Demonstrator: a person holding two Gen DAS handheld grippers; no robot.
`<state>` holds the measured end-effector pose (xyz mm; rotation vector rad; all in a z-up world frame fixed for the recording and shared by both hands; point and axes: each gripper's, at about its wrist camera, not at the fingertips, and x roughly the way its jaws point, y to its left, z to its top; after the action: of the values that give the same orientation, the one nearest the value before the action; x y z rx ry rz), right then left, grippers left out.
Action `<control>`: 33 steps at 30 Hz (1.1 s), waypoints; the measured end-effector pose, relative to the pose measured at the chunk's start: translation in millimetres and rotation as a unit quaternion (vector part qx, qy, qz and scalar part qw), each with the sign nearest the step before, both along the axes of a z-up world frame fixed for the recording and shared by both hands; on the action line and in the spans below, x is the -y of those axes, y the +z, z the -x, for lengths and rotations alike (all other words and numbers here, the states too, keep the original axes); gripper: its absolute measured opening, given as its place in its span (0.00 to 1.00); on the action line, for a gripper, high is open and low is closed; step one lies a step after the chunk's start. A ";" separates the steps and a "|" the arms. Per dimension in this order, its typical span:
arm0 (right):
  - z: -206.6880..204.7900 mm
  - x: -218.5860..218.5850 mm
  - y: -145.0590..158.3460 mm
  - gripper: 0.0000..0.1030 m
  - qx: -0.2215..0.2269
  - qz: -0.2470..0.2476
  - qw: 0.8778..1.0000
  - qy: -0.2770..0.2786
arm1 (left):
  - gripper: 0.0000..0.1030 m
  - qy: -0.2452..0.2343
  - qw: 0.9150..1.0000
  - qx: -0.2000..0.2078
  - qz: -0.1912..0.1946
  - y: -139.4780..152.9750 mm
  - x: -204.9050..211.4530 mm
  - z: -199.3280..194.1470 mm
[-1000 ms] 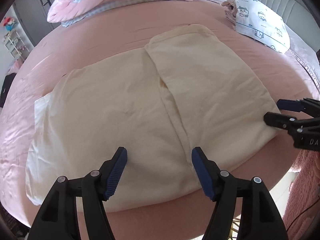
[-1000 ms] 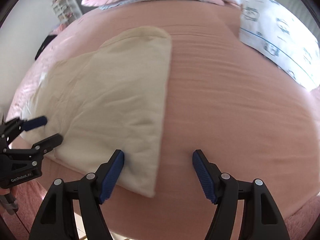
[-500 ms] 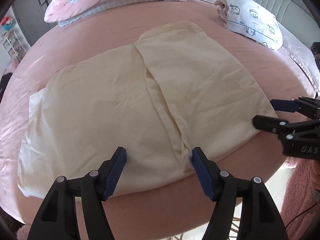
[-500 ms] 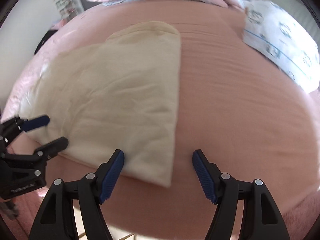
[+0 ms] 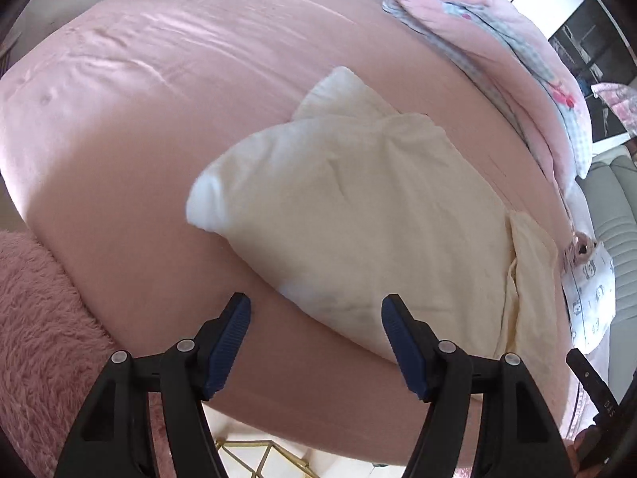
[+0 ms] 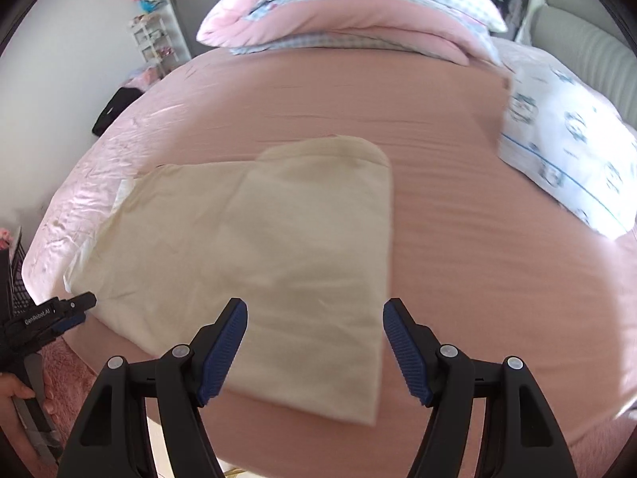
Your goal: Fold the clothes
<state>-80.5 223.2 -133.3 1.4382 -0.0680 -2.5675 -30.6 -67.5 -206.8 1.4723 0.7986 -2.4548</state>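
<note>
A cream garment [image 6: 278, 247], already folded partly over itself, lies flat on the near part of a pink bed [image 6: 458, 279]. The change is in the left gripper [image 5: 314, 338]: a second ago it looked along the garment's near edge; now its view has rolled and slid sideways, so the garment's left end, a pale corner [image 5: 207, 203], sits ahead of it. Its jaws are released, with nothing between them, the cloth lying just beyond the fingertips. Seen from the right wrist view, that gripper [image 6: 59, 314] hangs at the garment's near left corner, apart from the cloth. The right gripper [image 6: 314, 342] has pulled up and back a little and now hovers over the near right corner, jaws released and empty, fabric showing below the gap. A folded pink duvet [image 6: 358, 12] and a printed white pillow [image 6: 565, 151] lie at the far side. Judging by this, the next fold is not yet begun; the left gripper seems set to take the left end
</note>
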 end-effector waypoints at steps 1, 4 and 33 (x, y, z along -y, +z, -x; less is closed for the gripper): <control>5.9 4.8 -1.9 0.68 0.002 -0.005 1.000 0.003 | 0.65 0.000 1.000 -0.006 -0.004 -2.0 1.3 3.3; 23.5 18.9 -7.7 0.68 0.008 -0.019 1.000 0.011 | 0.65 0.016 1.000 -0.026 0.003 -5.9 3.6 19.1; 16.2 -117.0 -15.8 0.68 0.001 0.090 0.983 -0.161 | 0.07 -0.460 0.834 -0.165 0.258 58.2 -272.1 79.3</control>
<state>-96.8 340.2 -149.1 1.4623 -0.5617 -2.7196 -109.9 204.7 -148.5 1.3901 -0.7467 -3.2289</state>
